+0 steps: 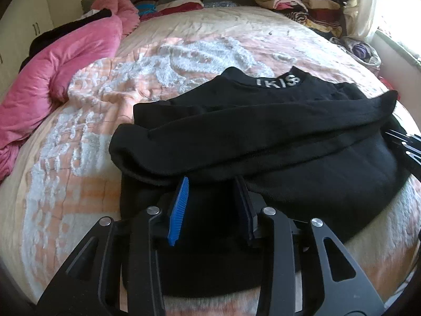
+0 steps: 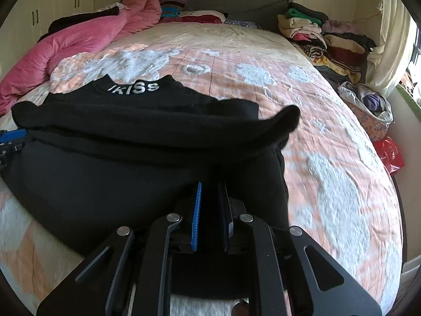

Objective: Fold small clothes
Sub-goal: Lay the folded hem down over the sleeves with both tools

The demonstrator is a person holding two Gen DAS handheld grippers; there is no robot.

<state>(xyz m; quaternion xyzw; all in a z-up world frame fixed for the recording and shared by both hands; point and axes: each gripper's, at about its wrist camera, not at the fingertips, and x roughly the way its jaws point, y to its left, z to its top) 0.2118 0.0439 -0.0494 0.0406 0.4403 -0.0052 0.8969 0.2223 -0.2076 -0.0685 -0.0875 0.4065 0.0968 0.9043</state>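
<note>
Black top (image 1: 263, 137) under both grippers' jaws.

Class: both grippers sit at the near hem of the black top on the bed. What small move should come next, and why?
Probably lift the near hem toward the collar lettering. The black top lies flat with sleeves folded across; the right gripper looks shut on fabric, while the left gripper should close first.

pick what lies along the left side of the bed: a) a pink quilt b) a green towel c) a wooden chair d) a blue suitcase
a: a bunched pink quilt runs along the left edge of the bed, left of the black top.
</note>
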